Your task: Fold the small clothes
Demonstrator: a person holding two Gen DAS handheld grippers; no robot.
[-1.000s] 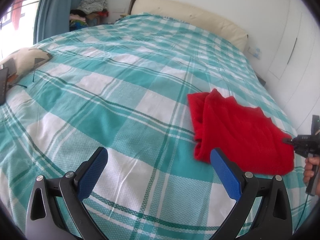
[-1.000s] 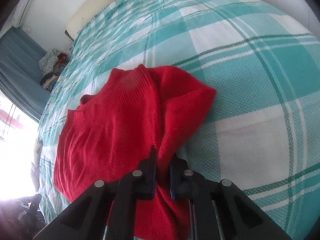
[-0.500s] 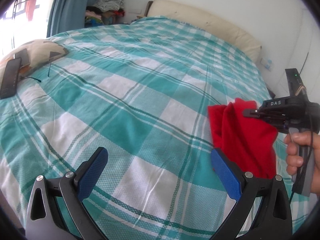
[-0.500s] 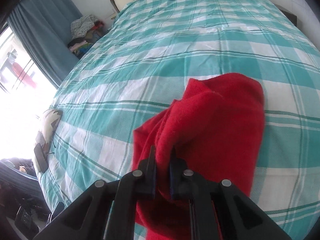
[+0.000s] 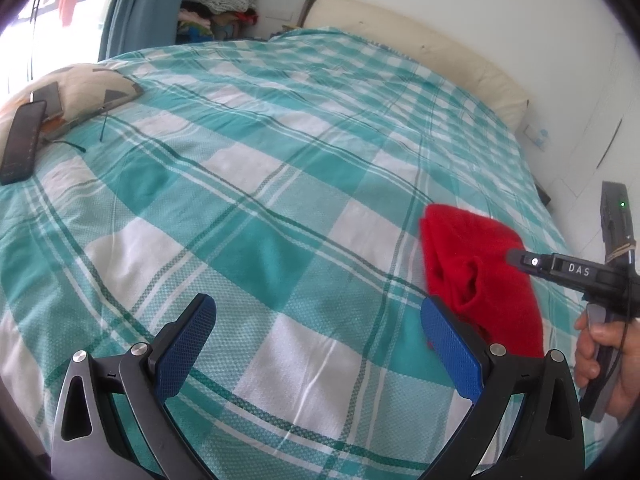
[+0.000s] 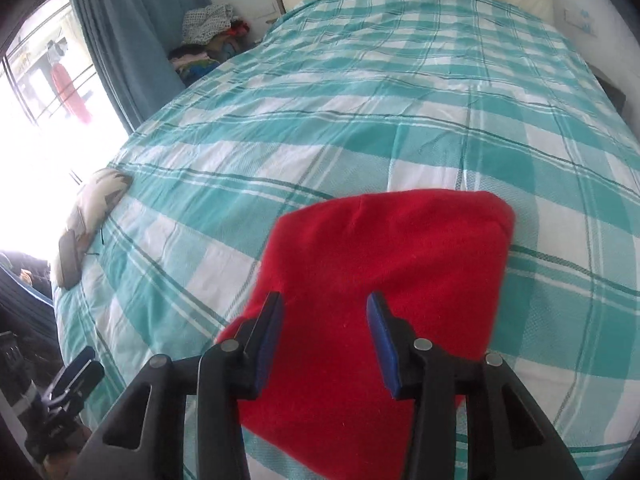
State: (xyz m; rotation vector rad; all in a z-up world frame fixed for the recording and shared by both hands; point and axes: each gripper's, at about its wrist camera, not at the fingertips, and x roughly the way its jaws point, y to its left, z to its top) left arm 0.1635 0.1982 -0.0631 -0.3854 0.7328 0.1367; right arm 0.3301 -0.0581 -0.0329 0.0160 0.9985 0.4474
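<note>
A red knitted garment [image 6: 384, 280] lies folded into a compact block on the teal checked bedspread [image 6: 360, 120]. It also shows at the right in the left wrist view [image 5: 476, 276]. My right gripper [image 6: 325, 312] is open and empty, its fingers just above the garment's near part. In the left wrist view it reaches in from the right over the garment [image 5: 516, 258]. My left gripper [image 5: 316, 336] is wide open and empty, to the left of the garment, its right finger [image 5: 448, 352] close to the garment's near edge.
A patterned cushion [image 5: 80, 88] with a dark phone [image 5: 22, 142] on it lies at the bed's left edge. A cream headboard [image 5: 420, 52] and a pile of clothes [image 5: 220, 8] by the blue curtain are at the far end. White cupboards stand at the right.
My right gripper carried the garment's edge over onto itself, making a smaller fold, then opened and let go. My left gripper stayed open.
</note>
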